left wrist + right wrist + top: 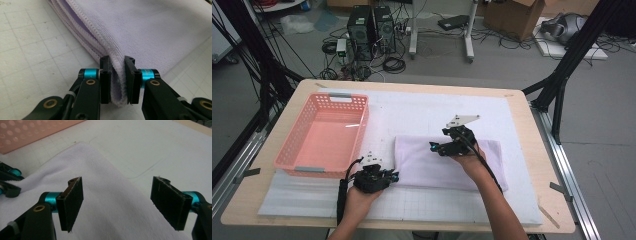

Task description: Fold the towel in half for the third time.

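A folded lilac towel lies on the white gridded mat, right of centre. My left gripper sits at the towel's near left corner. In the left gripper view its two pads pinch the folded hem of the towel between them, so the left gripper is shut on it. My right gripper hovers over the middle of the towel, pointing left. In the right gripper view the right gripper stands wide open above the towel, with nothing between its pads.
A pink plastic basket stands on the left of the mat, with nothing in it; it also shows as the basket at the upper left. The wooden table edge runs along the right. Black frame posts flank the table.
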### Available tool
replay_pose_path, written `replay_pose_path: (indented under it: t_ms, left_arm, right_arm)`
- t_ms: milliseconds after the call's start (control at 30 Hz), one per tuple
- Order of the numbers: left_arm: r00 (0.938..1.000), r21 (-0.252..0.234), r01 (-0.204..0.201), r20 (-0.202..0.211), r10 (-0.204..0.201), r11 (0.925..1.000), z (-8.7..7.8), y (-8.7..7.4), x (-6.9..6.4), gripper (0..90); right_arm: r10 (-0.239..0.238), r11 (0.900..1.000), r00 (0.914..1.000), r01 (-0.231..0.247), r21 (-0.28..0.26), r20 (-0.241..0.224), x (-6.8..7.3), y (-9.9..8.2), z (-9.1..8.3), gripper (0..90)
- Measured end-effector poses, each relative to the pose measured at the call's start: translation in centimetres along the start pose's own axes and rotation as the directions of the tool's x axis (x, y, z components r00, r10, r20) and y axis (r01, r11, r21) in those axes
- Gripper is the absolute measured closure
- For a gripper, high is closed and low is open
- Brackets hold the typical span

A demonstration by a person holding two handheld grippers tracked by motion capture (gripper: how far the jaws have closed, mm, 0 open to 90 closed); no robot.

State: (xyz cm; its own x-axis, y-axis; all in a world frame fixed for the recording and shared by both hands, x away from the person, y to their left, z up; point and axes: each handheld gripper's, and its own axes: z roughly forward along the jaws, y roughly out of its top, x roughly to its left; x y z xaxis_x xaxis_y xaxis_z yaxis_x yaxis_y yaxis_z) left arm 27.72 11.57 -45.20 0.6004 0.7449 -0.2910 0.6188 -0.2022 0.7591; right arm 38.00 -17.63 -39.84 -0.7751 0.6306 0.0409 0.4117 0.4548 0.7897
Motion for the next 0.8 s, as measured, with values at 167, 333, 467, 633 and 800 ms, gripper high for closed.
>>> replay_pose_path:
  t_ms: [167, 333, 467, 633, 800]
  left_arm:
    - [0.9999, -0.003, 0.012, 0.005, -0.012, 0.9999, 0.0, 0.0, 0.1, 78.7]
    - [0.9998, -0.004, 0.021, 0.008, -0.021, 0.9998, -0.1, 0.0, 0.1, 79.2]
    - [0.9996, -0.005, 0.026, 0.013, -0.026, 0.9997, -0.1, 0.0, 0.1, 79.6]
    - [0.9993, -0.008, 0.033, 0.017, -0.033, 0.9994, -0.1, -0.1, 0.2, 79.6]
    - [0.9990, -0.006, 0.036, 0.025, -0.036, 0.9993, -0.2, -0.1, 0.3, 79.7]
  right_arm:
    - [-0.027, 0.9990, 0.9994, 0.027, 0.035, -0.022, 0.2, 1.1, 2.4, 25.2]
    - [-0.029, 0.9975, 0.9988, 0.032, 0.063, -0.039, 0.4, 1.9, 4.5, 29.8]
    - [-0.043, 0.9955, 0.9971, 0.048, 0.082, -0.063, 0.7, 2.5, 6.2, 31.1]
    - [-0.053, 0.9929, 0.9953, 0.061, 0.103, -0.081, 1.2, 3.1, 8.3, 34.1]
    - [-0.053, 0.9881, 0.9951, 0.064, 0.140, -0.083, 1.7, 3.4, 10.1, 34.9]
